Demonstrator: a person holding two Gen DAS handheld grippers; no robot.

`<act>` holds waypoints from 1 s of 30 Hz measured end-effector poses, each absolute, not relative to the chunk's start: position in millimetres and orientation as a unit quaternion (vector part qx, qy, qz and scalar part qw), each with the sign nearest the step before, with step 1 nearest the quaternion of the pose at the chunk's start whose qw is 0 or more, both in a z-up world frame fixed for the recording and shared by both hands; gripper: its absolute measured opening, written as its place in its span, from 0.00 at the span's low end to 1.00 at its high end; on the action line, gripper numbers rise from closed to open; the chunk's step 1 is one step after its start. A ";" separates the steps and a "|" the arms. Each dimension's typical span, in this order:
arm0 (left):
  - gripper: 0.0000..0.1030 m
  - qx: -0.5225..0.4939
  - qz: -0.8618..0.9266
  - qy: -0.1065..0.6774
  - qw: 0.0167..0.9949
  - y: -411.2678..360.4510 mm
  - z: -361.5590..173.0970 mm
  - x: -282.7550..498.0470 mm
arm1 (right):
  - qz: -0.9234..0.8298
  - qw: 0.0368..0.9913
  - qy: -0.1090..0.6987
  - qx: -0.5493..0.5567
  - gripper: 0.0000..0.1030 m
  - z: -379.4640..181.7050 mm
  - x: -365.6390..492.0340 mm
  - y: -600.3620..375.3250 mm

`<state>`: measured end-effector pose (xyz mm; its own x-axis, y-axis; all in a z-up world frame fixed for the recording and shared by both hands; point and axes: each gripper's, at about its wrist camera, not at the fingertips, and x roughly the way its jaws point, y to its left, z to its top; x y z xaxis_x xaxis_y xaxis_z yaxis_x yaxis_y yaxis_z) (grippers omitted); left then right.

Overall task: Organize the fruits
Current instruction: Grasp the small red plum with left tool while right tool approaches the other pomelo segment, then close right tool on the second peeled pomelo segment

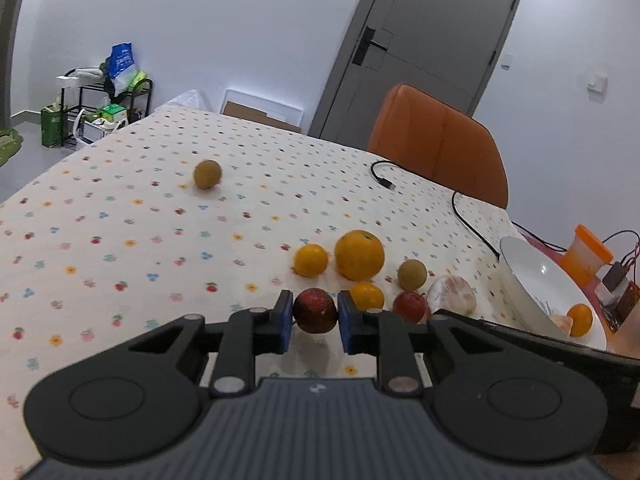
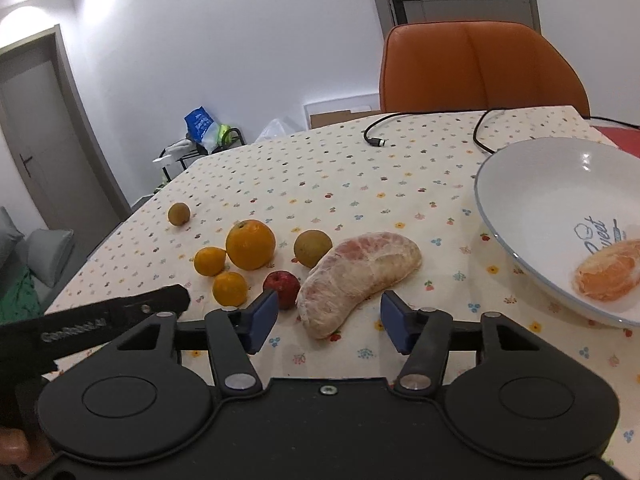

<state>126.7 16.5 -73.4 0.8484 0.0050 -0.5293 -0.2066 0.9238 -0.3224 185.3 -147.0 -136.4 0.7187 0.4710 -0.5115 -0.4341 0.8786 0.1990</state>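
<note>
My left gripper (image 1: 314,322) is shut on a dark red round fruit (image 1: 315,311), held between the blue pads low over the flowered tablecloth. Just beyond lie a large orange (image 1: 359,255), two small oranges (image 1: 311,261), a brown fruit (image 1: 412,274), a second red fruit (image 1: 409,306) and a peeled pomelo segment (image 1: 452,294). My right gripper (image 2: 328,322) is open, and the near end of the pomelo segment (image 2: 360,276) lies between its fingers. The white bowl (image 2: 540,192) at right holds a peeled citrus piece (image 2: 608,270).
A lone brown fruit (image 1: 207,174) sits far left on the table. A black cable (image 1: 460,208) runs along the far edge near an orange chair (image 1: 436,140). An orange-lidded cup (image 1: 584,256) stands past the bowl. The left gripper's body (image 2: 100,320) shows beside the right one.
</note>
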 end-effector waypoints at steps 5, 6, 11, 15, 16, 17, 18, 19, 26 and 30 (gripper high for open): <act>0.22 -0.190 0.062 0.267 0.943 18.1 -71.3 122.5 | 0.242 0.928 0.283 0.026 0.29 -137.6 185.3 -146.9; 0.22 -0.190 0.061 0.267 0.943 17.1 -70.8 122.8 | 0.247 0.926 0.284 0.026 0.27 -137.1 184.5 -148.1; 0.22 -0.185 0.057 0.272 0.943 12.0 -72.4 119.9 | 0.262 0.922 0.285 0.028 0.11 -138.3 175.1 -155.9; 0.22 -0.182 0.056 0.275 0.942 9.5 -74.0 116.7 | 0.261 0.920 0.290 0.030 0.00 -140.7 169.3 -164.1; 0.22 -0.181 0.056 0.276 0.942 8.9 -73.9 116.1 | 0.259 0.921 0.290 0.033 0.00 -141.2 169.1 -166.5; 0.22 -0.181 0.056 0.276 0.942 8.4 -74.1 115.6 | 0.254 0.922 0.290 0.037 0.00 -140.9 169.1 -169.9; 0.22 -0.180 0.056 0.276 0.943 8.2 -73.7 115.1 | 0.250 0.923 0.291 0.039 0.00 -140.3 168.9 -172.4; 0.22 -0.179 0.056 0.276 0.943 8.1 -73.2 114.4 | 0.247 0.923 0.292 0.040 0.01 -139.8 168.9 -174.1; 0.22 -0.182 0.059 0.270 0.944 10.8 -70.4 114.1 | 0.261 0.919 0.292 0.033 0.28 -137.1 169.8 -164.6; 0.22 -0.182 0.061 0.271 0.943 11.6 -71.2 114.9 | 0.259 0.922 0.288 0.021 0.39 -136.8 173.9 -154.0</act>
